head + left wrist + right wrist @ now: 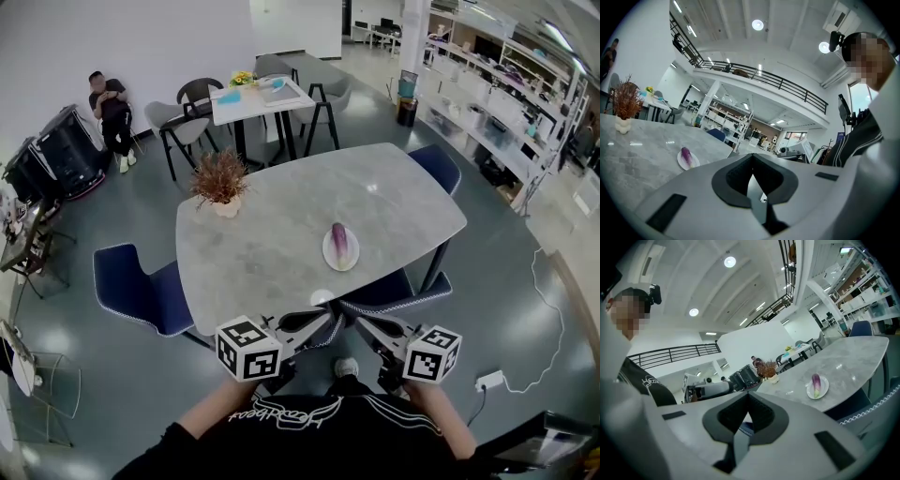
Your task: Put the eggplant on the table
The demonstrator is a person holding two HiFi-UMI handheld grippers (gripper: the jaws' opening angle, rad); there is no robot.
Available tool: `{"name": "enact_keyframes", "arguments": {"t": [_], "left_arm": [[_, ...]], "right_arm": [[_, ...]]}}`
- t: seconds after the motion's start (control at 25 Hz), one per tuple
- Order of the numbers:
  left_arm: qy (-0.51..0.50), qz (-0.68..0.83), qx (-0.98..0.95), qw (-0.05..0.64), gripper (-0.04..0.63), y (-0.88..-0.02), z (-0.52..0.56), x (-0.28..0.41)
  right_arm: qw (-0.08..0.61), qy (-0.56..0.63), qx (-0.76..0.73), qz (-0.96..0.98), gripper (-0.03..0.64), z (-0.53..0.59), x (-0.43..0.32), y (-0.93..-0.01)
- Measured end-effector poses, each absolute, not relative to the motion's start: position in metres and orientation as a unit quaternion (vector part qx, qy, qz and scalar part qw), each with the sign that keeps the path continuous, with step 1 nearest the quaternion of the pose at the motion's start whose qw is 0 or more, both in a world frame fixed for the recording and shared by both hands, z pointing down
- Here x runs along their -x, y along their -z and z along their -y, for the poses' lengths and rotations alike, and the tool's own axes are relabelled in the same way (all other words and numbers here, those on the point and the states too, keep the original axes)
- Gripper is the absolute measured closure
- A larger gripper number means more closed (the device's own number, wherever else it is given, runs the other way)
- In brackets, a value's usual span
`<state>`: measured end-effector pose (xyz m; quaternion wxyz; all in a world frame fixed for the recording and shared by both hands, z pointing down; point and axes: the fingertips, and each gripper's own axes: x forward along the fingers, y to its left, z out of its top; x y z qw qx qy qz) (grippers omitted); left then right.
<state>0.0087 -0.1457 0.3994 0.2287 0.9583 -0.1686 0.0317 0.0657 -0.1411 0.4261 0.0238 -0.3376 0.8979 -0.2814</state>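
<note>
A purple eggplant [339, 240] lies on a small white plate [328, 256] near the front middle of the grey marble table [272, 253]. Both grippers are held close to the person's body, below the table's near edge and well short of the plate. The left gripper [319, 328] and the right gripper [367, 328] point toward each other, jaws shut with nothing in them. The left gripper view shows the eggplant [686, 154] far off to the left of its shut jaws [752, 178]. In the right gripper view the eggplant [815, 382] lies far right of the shut jaws [745, 420].
A potted dried plant [221, 183] stands at the table's far left. Blue chairs sit at the left [141, 291], the near side [398, 291] and the far right [436, 167]. A second table [258, 98] with chairs is behind. A person [112, 108] sits by the wall.
</note>
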Motion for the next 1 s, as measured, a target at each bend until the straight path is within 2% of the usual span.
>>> {"name": "enact_keyframes", "arguments": {"t": [1.0], "left_arm": [[-0.030,0.154,-0.954,0.255,0.588,-0.407,0.142,0.001]], "right_arm": [[0.008,0.291,0.345,-0.892,0.611,0.136,-0.055,-0.436]]}}
